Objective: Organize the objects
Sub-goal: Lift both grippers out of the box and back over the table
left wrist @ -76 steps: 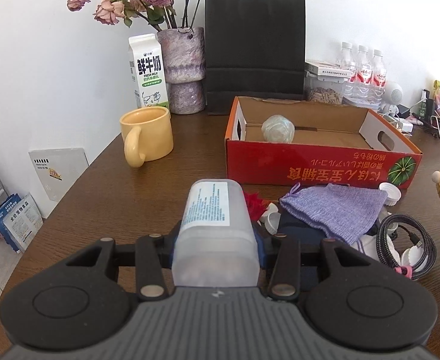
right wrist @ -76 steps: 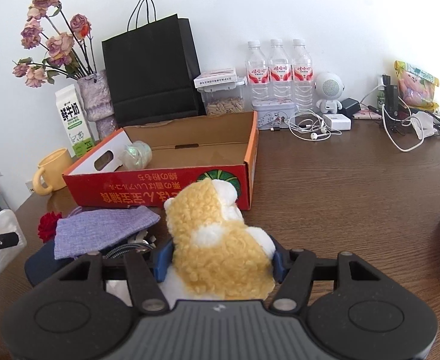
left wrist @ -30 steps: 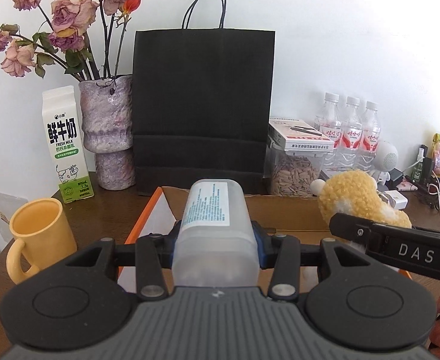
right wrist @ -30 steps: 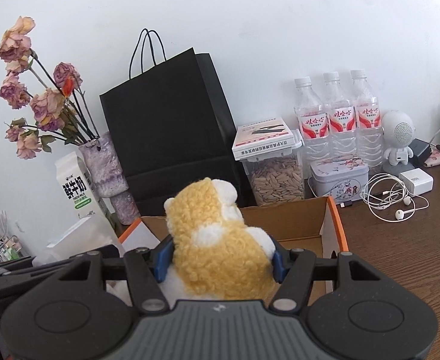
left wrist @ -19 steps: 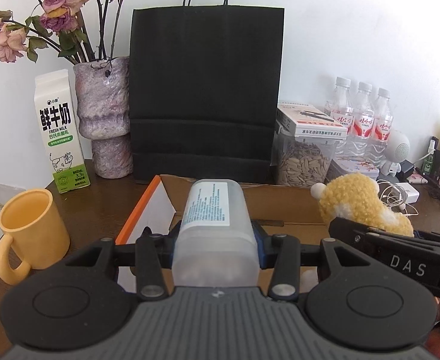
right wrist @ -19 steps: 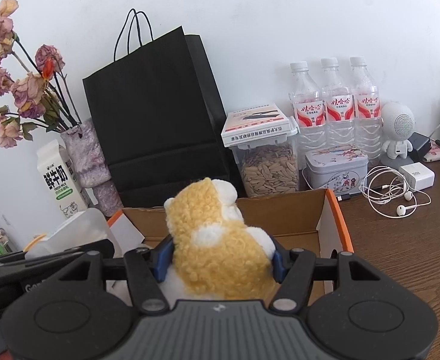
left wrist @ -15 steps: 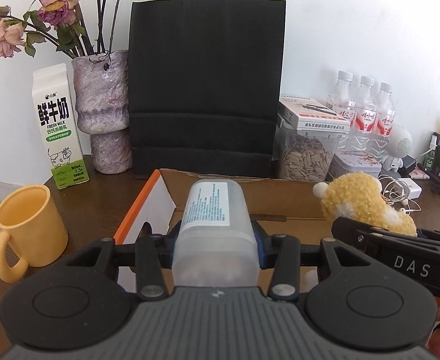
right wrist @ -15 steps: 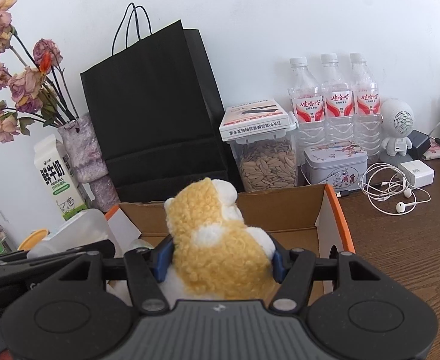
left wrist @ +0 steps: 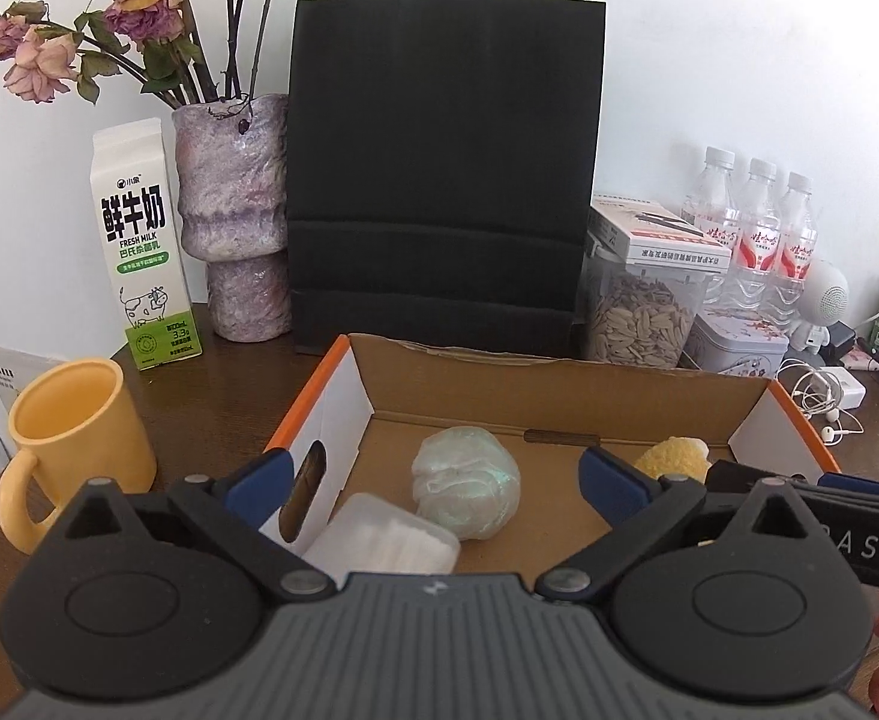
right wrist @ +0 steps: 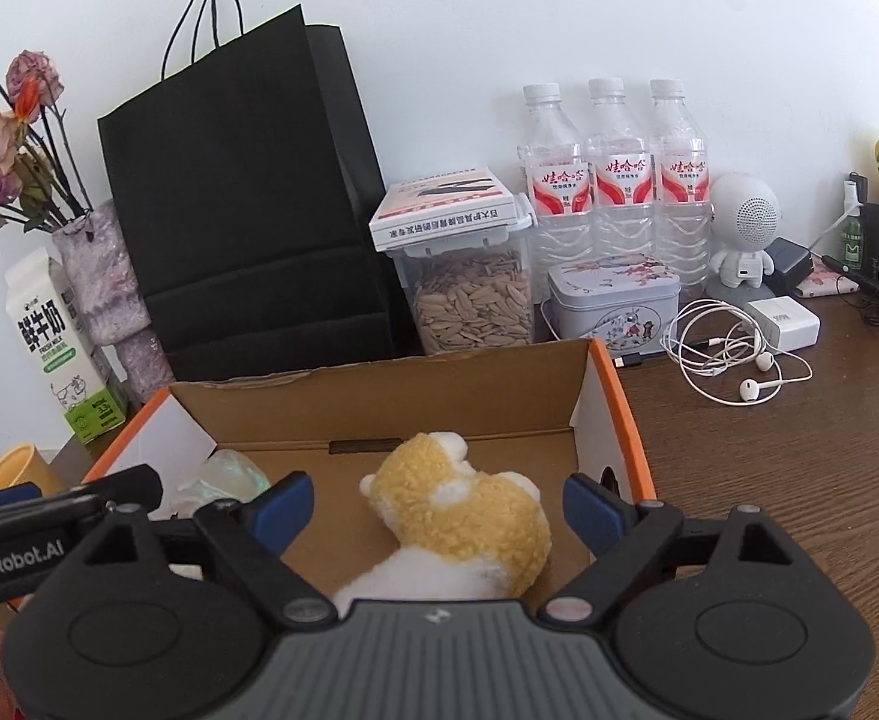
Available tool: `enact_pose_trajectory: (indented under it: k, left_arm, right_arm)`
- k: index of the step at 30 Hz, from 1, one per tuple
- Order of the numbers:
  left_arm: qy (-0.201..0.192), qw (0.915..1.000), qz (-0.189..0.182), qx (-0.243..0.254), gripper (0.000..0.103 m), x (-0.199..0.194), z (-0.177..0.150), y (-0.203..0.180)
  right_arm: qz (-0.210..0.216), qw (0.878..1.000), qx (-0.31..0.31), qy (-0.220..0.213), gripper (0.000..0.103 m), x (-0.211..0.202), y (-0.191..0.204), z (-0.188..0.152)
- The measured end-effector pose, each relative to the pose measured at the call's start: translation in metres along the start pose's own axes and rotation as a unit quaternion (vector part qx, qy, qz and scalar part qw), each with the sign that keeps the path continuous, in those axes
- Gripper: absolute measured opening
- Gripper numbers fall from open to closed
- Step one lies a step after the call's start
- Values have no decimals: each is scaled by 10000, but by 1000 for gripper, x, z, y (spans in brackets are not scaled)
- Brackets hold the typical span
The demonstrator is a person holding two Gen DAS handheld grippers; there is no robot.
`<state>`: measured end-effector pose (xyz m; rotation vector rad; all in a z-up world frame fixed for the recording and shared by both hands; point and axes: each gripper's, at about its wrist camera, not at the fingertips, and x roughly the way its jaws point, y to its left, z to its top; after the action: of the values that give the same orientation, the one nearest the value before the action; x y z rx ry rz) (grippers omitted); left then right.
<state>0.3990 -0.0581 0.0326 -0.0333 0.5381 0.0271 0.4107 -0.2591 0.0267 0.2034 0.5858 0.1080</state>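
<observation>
Cardboard box (left wrist: 559,396) holds plush toy (right wrist: 463,516), translucent container (left wrist: 379,543), pale ball (left wrist: 466,489).

The left gripper (left wrist: 433,474) points forward and slopes downward, its jaws spread wide after having just been opening, and its blue pads (left wrist: 610,476) press on nothing. The right gripper (right wrist: 436,507) is pitched down at much the same slope, its jaws likewise just opened, with both pads (right wrist: 280,504) standing clear on either side. The two grippers are side by side, each one's black body showing at the edge of the other's wrist view.
</observation>
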Motion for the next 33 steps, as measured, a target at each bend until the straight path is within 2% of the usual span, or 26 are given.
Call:
enact_pose_trajectory:
  k: [17, 33]
  left_arm:
    - [-59, 9999, -64, -58, 103, -13, 1, 5]
    - [-159, 9998, -6, -117, 103, -65, -22, 18]
  right_arm:
    - [91, 9999, -77, -78, 91, -10, 5, 0]
    - [90, 9985, -412, -344, 94, -63, 12, -25]
